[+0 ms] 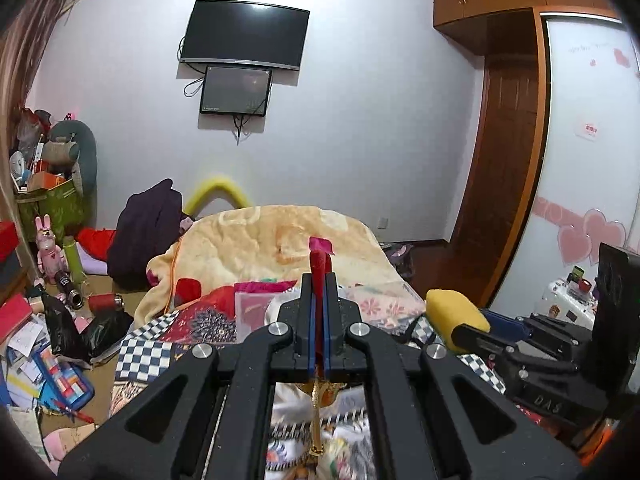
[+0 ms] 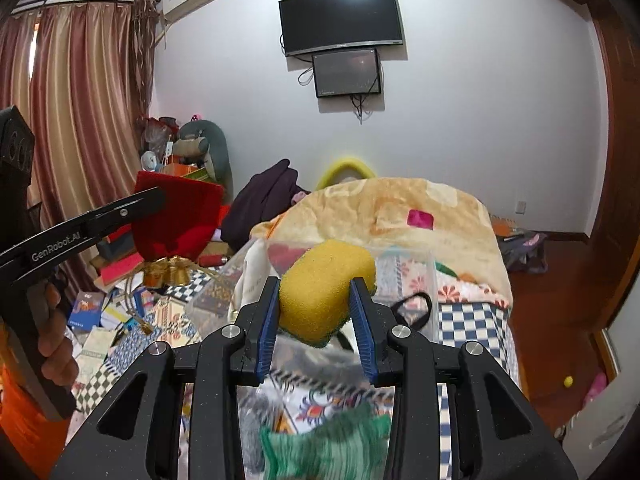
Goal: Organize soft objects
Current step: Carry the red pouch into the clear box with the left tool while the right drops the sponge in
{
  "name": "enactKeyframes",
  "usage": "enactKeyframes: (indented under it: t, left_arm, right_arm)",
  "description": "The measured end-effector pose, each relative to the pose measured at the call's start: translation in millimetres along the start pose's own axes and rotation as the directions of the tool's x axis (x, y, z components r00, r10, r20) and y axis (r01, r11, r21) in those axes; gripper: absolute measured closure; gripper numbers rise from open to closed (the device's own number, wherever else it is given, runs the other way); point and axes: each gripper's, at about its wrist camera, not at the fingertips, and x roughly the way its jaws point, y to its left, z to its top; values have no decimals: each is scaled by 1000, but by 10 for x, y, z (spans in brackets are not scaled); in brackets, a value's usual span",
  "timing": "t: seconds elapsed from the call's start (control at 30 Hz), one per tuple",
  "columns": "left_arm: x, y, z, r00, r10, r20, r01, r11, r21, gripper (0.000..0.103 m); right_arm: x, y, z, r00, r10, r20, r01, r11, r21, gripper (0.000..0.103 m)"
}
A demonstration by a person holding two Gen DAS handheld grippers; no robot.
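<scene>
My left gripper [image 1: 320,276] is shut on a red velvet pouch [image 1: 319,268], held in the air above the bed; the pouch also shows in the right wrist view [image 2: 176,220] with gold bells and a cord hanging below it. My right gripper [image 2: 316,296] is shut on a yellow sponge [image 2: 324,288] with a green underside, above a clear plastic box [image 2: 400,264] on the bed. The sponge also shows in the left wrist view [image 1: 456,316] at the right. A green cloth [image 2: 328,444] lies blurred beneath the right gripper.
A peach blanket [image 1: 280,236] covers the far half of the bed over a checkered quilt [image 1: 144,352]. The floor at the left is cluttered with books, bags and toys [image 1: 52,332]. A dark garment pile [image 1: 144,232] and a wooden wardrobe [image 1: 508,152] stand beyond.
</scene>
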Motion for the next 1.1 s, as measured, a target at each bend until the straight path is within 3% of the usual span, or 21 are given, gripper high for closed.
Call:
enactKeyframes:
  t: [0.37,0.57,0.77,0.97,1.1]
  left_arm:
    - [630,-58,-46,997,4,-72,-5,1000,-2,101]
    - [967,-54,-257,983,29,-182,-26,1000,17,101]
    - [1186,-75,-425,956,20,-293,-7,999,43,101]
    - [1238,-57,-490,942,23,-334,-9,999,44,100]
    - [1191,-31,-503,941,18,-337,-6,999,38,90]
  right_arm:
    - [346,-141,-39,996,-58,-70,58,998,2,71]
    - [539,-297,-147,985,-84,-148,87,996,14,71]
    - [663,-349,-232,973,-95,-209,100,995,15,71]
    - [649,-313,-264,967,-112,-228,114,993,-2,70]
    - [609,-318,-274,965,-116,-235,118,993,-6,65]
